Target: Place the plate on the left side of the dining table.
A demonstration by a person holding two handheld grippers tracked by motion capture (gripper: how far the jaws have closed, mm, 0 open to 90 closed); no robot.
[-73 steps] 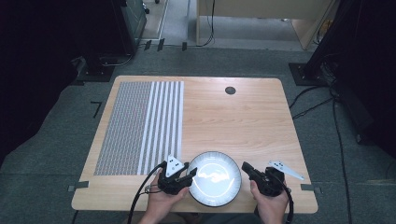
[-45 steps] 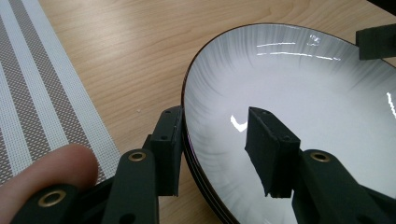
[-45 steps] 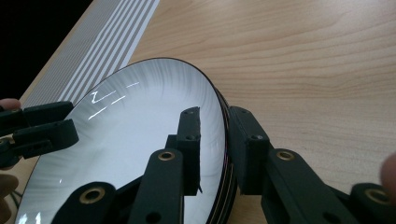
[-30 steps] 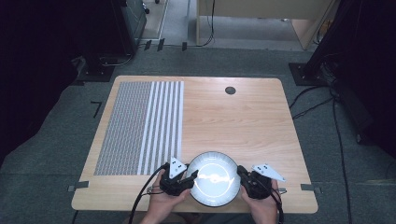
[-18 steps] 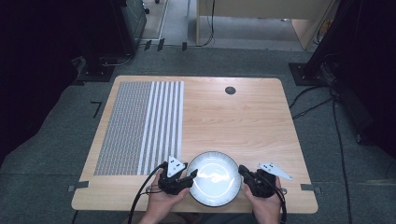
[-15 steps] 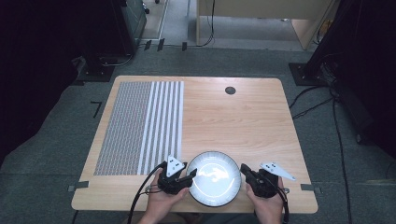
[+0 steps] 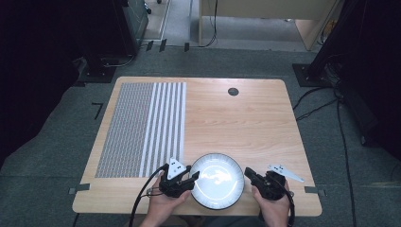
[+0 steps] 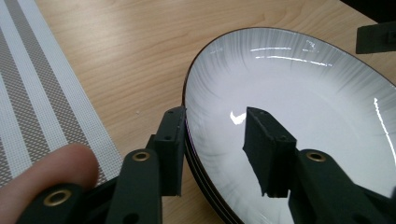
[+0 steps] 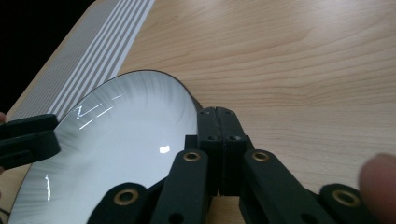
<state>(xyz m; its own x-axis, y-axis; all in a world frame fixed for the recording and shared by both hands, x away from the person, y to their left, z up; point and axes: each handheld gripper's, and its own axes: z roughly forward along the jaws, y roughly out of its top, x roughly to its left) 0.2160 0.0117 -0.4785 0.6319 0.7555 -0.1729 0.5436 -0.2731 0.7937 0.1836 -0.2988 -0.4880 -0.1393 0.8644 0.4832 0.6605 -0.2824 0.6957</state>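
A white plate (image 7: 216,180) with a dark rim lies at the table's front middle. My left gripper (image 7: 191,178) is open at its left edge. In the left gripper view (image 8: 219,126) one jaw stands outside the rim and the other hangs over the white inside (image 8: 303,88). My right gripper (image 7: 247,172) is at the plate's right edge. In the right gripper view its jaws (image 9: 217,114) are pressed flat together with nothing between them, just beside the rim (image 9: 189,100). A hand holds each gripper.
A grey and white striped placemat (image 7: 142,127) covers the table's left part. A small black round fitting (image 7: 233,91) sits near the far edge. The table's front edge (image 7: 118,208) runs just below both hands. Cables lie on the floor at the right.
The right gripper came in toward the plate's right rim, then drew back slightly to the right. The left gripper and the plate have hardly moved.
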